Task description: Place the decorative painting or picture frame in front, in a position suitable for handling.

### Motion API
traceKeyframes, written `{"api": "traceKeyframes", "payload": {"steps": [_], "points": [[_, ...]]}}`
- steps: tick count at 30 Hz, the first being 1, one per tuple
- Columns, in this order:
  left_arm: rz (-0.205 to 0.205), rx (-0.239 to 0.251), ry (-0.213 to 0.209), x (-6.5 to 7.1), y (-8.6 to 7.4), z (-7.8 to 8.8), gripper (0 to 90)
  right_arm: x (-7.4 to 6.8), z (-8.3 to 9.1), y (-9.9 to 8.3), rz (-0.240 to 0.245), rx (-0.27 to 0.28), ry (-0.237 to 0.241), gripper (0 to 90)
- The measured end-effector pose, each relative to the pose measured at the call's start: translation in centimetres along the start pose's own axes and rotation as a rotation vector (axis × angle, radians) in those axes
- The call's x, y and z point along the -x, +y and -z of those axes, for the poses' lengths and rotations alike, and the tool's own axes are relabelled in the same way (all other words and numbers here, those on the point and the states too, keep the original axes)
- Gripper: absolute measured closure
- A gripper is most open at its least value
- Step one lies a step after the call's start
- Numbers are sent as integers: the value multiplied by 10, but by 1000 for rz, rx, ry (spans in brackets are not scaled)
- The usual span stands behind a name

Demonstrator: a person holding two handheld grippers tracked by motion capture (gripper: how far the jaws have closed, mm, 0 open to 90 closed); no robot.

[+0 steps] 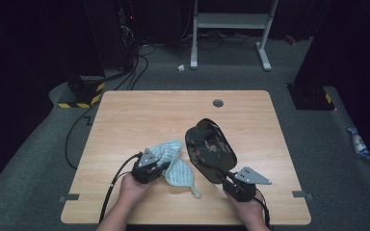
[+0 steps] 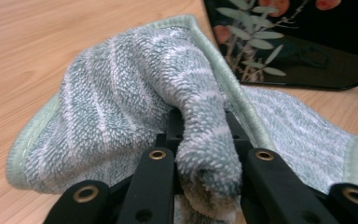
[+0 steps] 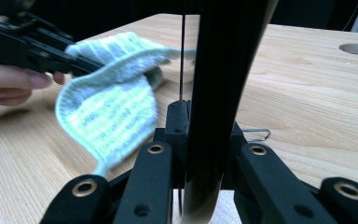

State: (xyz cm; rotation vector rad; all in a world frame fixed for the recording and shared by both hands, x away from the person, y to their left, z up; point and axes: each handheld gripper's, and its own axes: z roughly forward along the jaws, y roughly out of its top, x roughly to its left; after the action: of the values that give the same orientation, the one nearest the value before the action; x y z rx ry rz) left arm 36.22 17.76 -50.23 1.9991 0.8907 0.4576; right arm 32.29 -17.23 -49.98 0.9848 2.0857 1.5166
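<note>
Black jaws rise from the bottom of the left gripper view, and the left gripper [image 2: 208, 175] has them pinched narrow on a bunched fold of the towel [image 2: 121, 107], a grey-green striped cloth with a pale green hem. From that pinch the towel spreads outward over the wooden table [image 2: 37, 42], and one hemmed corner trails off toward the right edge of that view. Just beyond it lies the black tray [image 2: 307, 51], glossy and painted with leaves and red fruit, its near edge close to the cloth's hem. In the right gripper view the right gripper [image 3: 205, 154] is clamped on the thin rim of the tray [image 3: 223, 70], which stands on edge between the jaws and runs up out of the top of that view. From above, the left gripper [image 1: 150, 168] sits left of centre near the table's front, with the towel [image 1: 176, 166] fanning from it toward the tray [image 1: 209, 149]. The tray is tilted, its lower edge caught by the right gripper [image 1: 238, 185] near the front right. Cloth and tray lie just beside each other at the middle. Bare wood lies open across the far half of the table [image 1: 139, 110], around a round hole [image 1: 218, 103] near the back edge, and along both side edges.
</note>
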Motion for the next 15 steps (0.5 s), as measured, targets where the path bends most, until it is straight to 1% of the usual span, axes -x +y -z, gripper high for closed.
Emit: {"api": "traceKeyframes", "payload": {"steps": [4,5,8,11,15], "points": [[30,17,37,-10,-12,19,782,1,0,0,-4,0,-8,786],[46,27,57,-13,-17,25,782,1,0,-1,-7,-1,-11,785],[81,46,106,-20,-28,37,780,2,0,-1,-8,-2,-12,786],[117,56,150,-28,-39,45,777,1,0,-1,-7,1,-14,785],[140,66,184,-36,-45,49,772,1,-1,0,-5,4,-19,783]]}}
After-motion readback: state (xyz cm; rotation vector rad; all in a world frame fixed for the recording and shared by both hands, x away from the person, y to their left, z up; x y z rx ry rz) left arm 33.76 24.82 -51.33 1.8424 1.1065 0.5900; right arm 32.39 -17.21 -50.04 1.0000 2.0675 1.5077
